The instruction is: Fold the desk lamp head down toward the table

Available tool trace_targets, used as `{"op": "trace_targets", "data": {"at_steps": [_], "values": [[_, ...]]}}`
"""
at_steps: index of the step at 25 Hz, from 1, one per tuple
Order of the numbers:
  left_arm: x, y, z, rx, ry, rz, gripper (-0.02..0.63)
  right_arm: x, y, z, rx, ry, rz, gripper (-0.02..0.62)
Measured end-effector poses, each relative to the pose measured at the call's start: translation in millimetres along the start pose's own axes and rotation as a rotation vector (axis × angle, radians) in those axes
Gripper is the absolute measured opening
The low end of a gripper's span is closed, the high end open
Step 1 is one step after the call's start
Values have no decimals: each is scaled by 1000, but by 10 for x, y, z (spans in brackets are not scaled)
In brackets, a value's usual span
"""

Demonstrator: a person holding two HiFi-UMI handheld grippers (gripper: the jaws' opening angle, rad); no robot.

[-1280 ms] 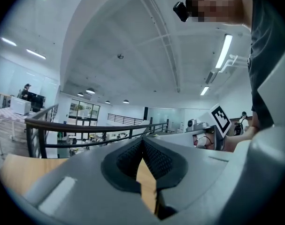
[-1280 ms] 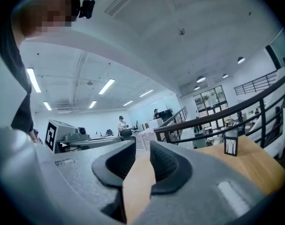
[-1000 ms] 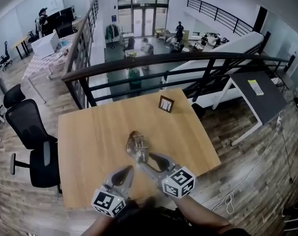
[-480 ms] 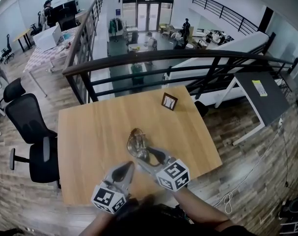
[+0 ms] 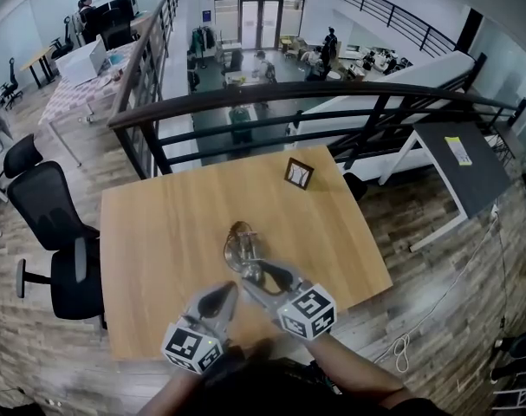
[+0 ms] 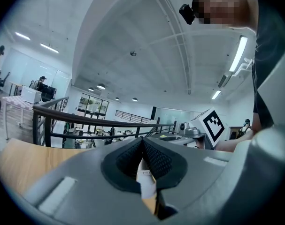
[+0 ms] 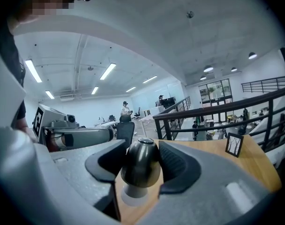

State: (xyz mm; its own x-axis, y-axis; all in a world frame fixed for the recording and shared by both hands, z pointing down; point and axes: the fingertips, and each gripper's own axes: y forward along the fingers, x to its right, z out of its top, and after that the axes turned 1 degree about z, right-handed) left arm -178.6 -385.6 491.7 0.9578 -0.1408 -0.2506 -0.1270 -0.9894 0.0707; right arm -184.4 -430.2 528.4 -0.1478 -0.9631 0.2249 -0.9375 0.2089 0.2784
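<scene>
Evidently early: lamp head (image 7: 141, 165) upright near worktop (image 5: 159, 232) front edge, between right tool's (image 5: 264, 280) wide, just-closing jaws; left tool (image 6: 142, 146) pinches what looks like the white stem (image 6: 146, 182); folding remains.

Grey left claw (image 5: 229, 291) and right claw (image 5: 252, 273), black textured pads (image 7: 178, 165), white cubes (image 5: 307, 312) with black square markers, black top.

Office mezzanine: swivel chairs (image 5: 50, 228), desks (image 5: 472, 187), railing (image 5: 288, 94)

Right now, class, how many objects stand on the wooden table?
2. A desk lamp near the middle of the wooden table, toward the near edge; a picture frame by the far edge, right of centre. The near edge is partly covered, so more may be hidden.
</scene>
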Motion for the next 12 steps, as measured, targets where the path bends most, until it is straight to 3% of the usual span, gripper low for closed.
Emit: {"op": "trace_targets", "data": {"at_steps": [12], "values": [[-2, -110, -90, -18, -23, 9, 2, -156, 109, -1187, -258, -124, -53, 199]]}}
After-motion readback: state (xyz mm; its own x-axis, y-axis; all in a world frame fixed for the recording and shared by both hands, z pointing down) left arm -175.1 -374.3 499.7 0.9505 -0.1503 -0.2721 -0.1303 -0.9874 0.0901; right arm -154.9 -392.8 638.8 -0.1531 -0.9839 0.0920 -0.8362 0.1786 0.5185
